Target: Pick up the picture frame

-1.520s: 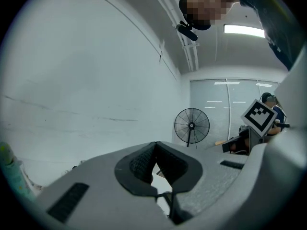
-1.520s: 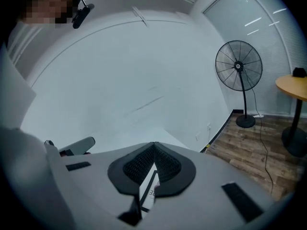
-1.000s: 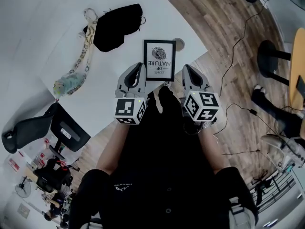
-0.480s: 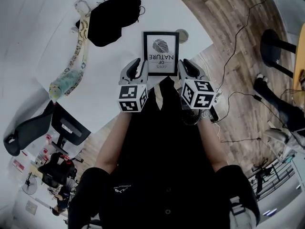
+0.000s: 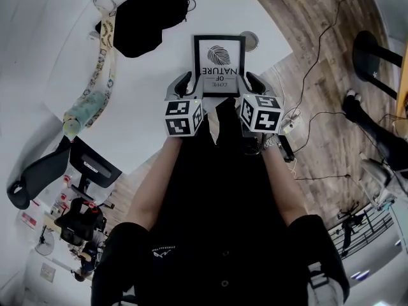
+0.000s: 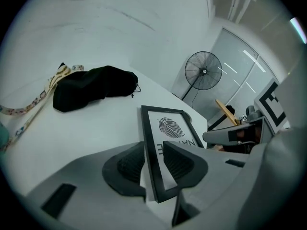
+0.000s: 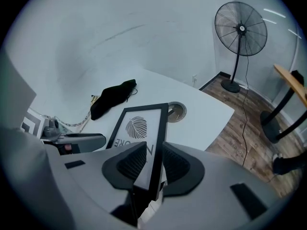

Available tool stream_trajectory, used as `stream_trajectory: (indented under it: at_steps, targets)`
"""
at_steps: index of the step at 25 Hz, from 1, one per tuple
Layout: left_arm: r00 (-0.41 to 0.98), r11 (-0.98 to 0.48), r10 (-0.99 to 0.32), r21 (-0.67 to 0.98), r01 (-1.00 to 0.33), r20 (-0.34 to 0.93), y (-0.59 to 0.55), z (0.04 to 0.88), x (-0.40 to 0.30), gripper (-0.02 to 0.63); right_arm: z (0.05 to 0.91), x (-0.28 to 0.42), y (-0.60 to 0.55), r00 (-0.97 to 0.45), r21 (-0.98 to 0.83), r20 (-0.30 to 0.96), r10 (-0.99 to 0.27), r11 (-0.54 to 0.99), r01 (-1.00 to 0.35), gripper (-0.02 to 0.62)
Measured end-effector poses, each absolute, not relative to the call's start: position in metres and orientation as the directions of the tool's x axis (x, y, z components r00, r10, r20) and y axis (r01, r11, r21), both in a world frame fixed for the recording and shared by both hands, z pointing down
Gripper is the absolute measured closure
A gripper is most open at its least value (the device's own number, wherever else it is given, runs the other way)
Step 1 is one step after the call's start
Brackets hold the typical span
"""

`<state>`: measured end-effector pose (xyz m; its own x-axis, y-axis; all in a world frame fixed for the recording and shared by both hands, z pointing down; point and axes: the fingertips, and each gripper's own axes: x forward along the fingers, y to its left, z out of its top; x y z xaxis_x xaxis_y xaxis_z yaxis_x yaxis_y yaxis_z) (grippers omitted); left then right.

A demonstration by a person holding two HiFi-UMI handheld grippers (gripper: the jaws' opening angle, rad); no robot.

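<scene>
The picture frame (image 5: 219,65) lies flat on the white tabletop (image 5: 159,75), close to the edge where the person stands. It has a thin black rim, and inside it there is a white sheet with a dark leaf and the word NATURE. From the head view the words are upside down. The left gripper (image 6: 153,164) is down at the left side of the frame. Its fingers (image 6: 125,169) have just been opening and now stand wide apart. The left rim of the frame runs between them, and a bit of white shows beside the rim, so they are not squeezing it. The right gripper (image 7: 152,164) is down at the right side of the frame. Its fingers have just been opening too and stand apart, with the right rim between them and not pinched. Farther back on the tabletop lies a black cloth (image 5: 143,18), with a long patterned ribbon (image 5: 105,50) beside it. A round cap (image 5: 248,40) sits in the tabletop just past the far right corner of the frame. A tall fan (image 7: 240,30) stands on the wood floor (image 5: 319,107)
</scene>
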<state>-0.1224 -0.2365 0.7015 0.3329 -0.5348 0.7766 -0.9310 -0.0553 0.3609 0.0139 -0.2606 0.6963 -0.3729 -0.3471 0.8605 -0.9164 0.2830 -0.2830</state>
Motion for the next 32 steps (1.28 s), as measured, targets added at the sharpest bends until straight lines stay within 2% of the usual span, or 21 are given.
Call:
stream_trajectory:
  at_steps: [17, 23, 32]
  targets:
    - [0.306, -0.026, -0.48, 0.335, -0.942, 0.822, -0.239, 0.73, -0.122, 0.497, 0.73, 0.013, -0.256, -0.313, -0.246, 0.907, -0.28, 0.251, -0.936, 0.503]
    - [0.271, 0.001, -0.462, 0.306, -0.952, 0.844, -0.239, 0.73, -0.12, 0.526, 0.729, 0.015, -0.255, -0.291, -0.232, 0.916, -0.275, 0.227, -0.946, 0.526]
    - [0.247, 0.017, -0.459, 0.286, -0.958, 0.854, -0.238, 0.722, -0.115, 0.531, 0.722, 0.021, -0.255, -0.301, -0.241, 0.912, -0.278, 0.23, -0.943, 0.528]
